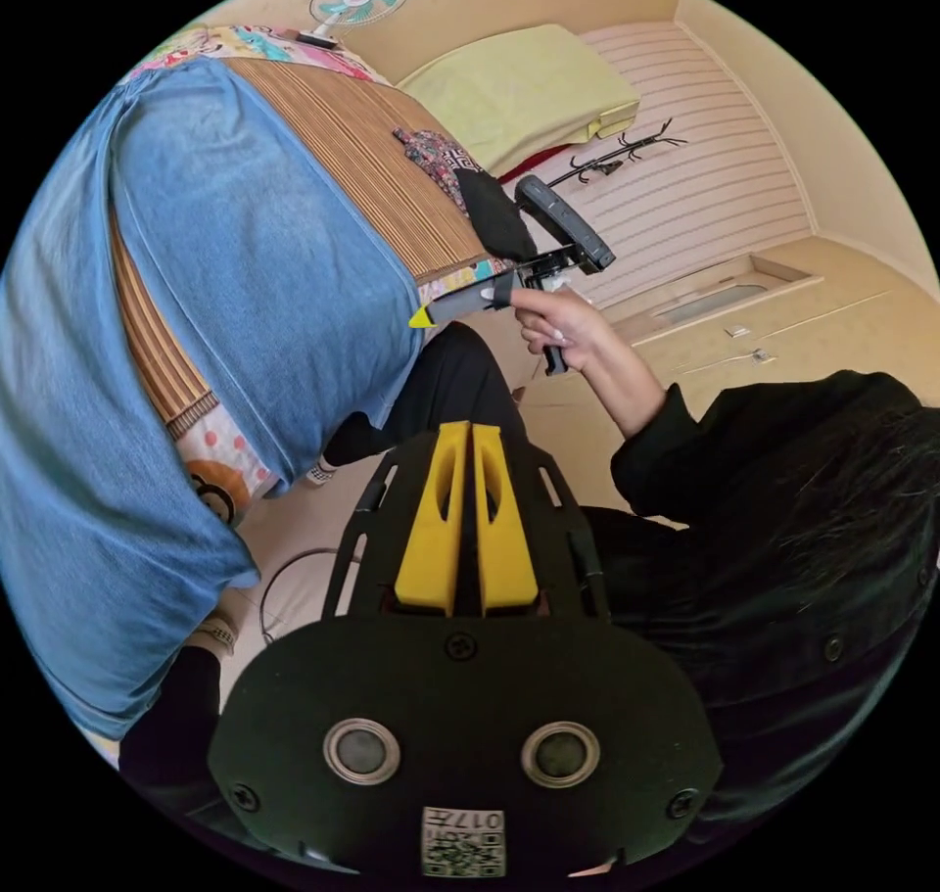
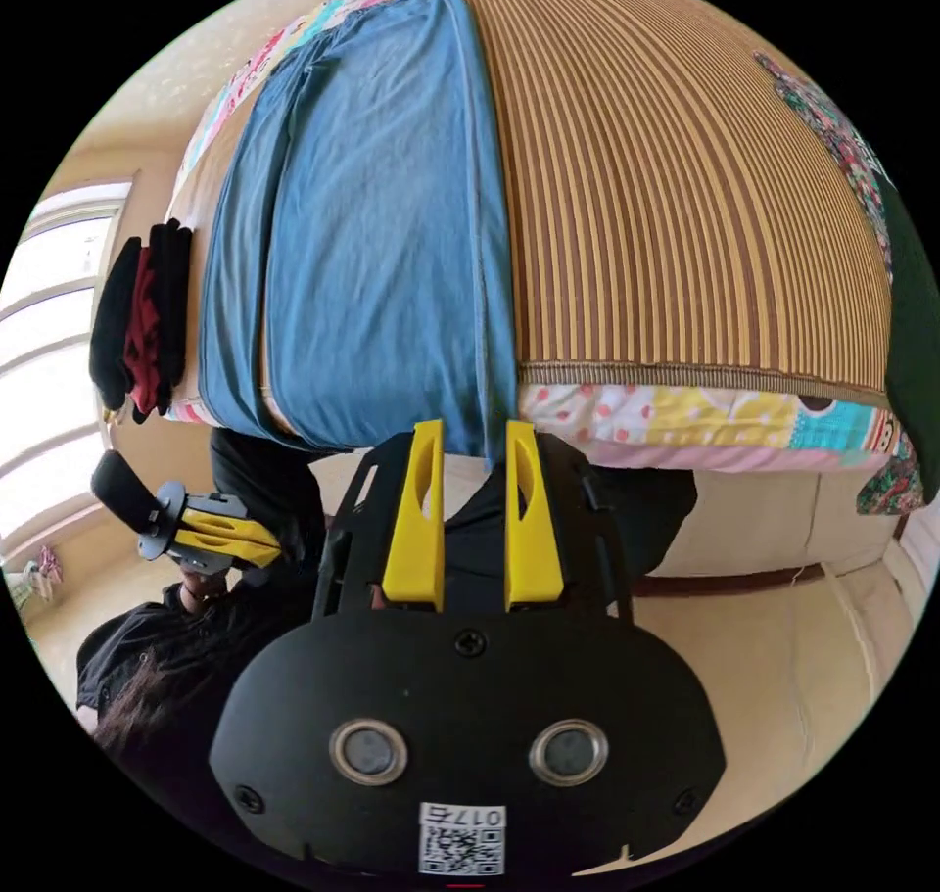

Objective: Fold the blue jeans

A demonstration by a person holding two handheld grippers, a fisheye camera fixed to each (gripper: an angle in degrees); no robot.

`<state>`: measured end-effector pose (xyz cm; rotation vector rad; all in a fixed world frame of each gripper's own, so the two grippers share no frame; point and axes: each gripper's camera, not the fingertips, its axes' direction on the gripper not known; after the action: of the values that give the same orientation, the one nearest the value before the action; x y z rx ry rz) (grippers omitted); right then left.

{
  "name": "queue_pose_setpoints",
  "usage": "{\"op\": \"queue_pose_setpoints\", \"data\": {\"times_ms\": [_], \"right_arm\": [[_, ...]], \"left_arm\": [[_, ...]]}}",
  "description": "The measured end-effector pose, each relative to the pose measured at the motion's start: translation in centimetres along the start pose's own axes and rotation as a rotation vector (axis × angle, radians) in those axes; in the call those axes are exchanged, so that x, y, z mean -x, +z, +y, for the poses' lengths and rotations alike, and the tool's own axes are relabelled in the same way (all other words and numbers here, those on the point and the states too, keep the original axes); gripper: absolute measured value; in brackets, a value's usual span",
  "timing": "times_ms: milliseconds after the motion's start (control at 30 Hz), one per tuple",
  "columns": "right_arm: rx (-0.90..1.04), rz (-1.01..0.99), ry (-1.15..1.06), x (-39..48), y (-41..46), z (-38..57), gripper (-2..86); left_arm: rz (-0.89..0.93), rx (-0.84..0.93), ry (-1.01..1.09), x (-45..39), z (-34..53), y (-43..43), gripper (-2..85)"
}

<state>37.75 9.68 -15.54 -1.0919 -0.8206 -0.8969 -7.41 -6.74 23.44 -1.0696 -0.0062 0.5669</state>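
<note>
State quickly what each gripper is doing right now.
Left gripper: shut, holding nothing.
Right gripper: open, at the hanging edge of the blue jeans.

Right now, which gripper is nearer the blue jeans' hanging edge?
Right. The right gripper sits open at the edge of the blue jeans, though contact is unclear. The left gripper is shut, held off in the air beside them.

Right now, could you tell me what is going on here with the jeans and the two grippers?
A person in dark clothes holds a two-jaw gripper in each hand beside a bed. The blue jeans lie lengthwise on the striped mat, one end hanging over the bed's edge. The right gripper has its jaws apart next to that hanging edge, holding nothing. The left gripper has its jaws together and empty, away from the denim. No fold is under way yet.
</note>
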Motion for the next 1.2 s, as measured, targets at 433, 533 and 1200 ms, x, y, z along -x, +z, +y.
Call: {"op": "queue_pose_setpoints", "data": {"times_ms": [433,533,1200], "right_arm": [[-0.129,-0.503,-0.001,-6.9,-0.9,5.2,1.3],[-0.143,-0.678,-0.030,-7.8,-1.7,5.7,1.1],[-0.092,-1.010,-0.162,-13.1,-3.4,5.7,0.9]], "left_arm": [[-0.115,0.073,-0.008,-3.1,-2.1,4.0,10.0],[-0.149,0.082,0.020,-4.1,-3.5,5.2,11.0],[-0.215,-0.038,0.171,-7.8,-2.9,4.2,11.3]]}}
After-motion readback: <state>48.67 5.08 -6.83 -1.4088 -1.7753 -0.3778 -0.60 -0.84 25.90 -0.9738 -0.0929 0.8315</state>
